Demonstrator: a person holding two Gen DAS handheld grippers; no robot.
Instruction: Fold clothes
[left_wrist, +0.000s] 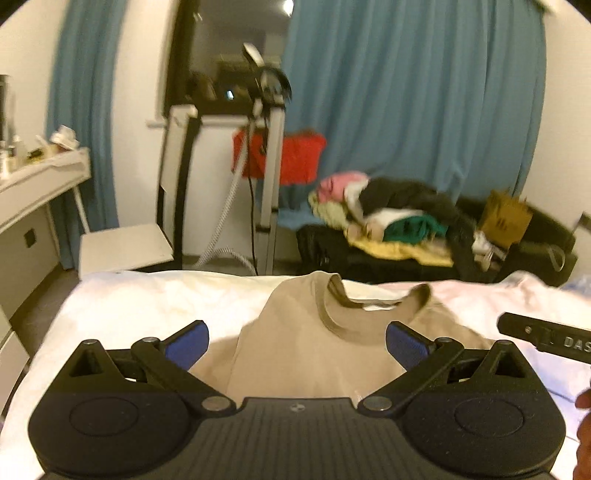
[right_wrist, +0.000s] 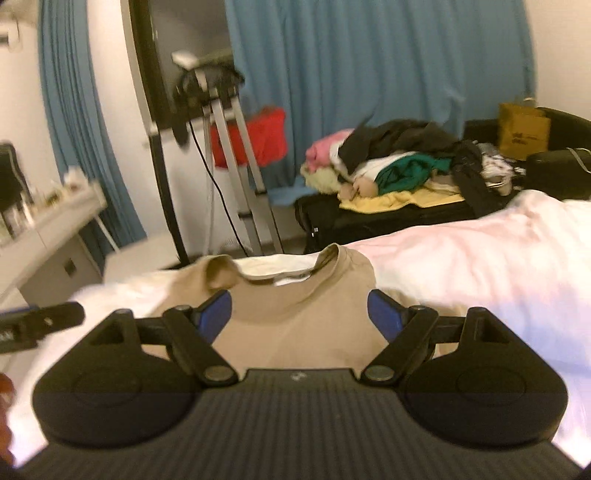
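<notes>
Dim warm indoor light, motion blur, fisheye-bent edges (corners black)

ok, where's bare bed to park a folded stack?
Bare white bedsheet right of the beige t-shirt, and a patch on its left up to the bed edge. Crowded: the clothes pile on the black sofa behind.

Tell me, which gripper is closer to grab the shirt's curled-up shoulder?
Probably the left gripper. Both are open above the beige shirt, but the curled-up shoulder lies on the left side, just ahead of it; the right gripper sits farther over.
</notes>
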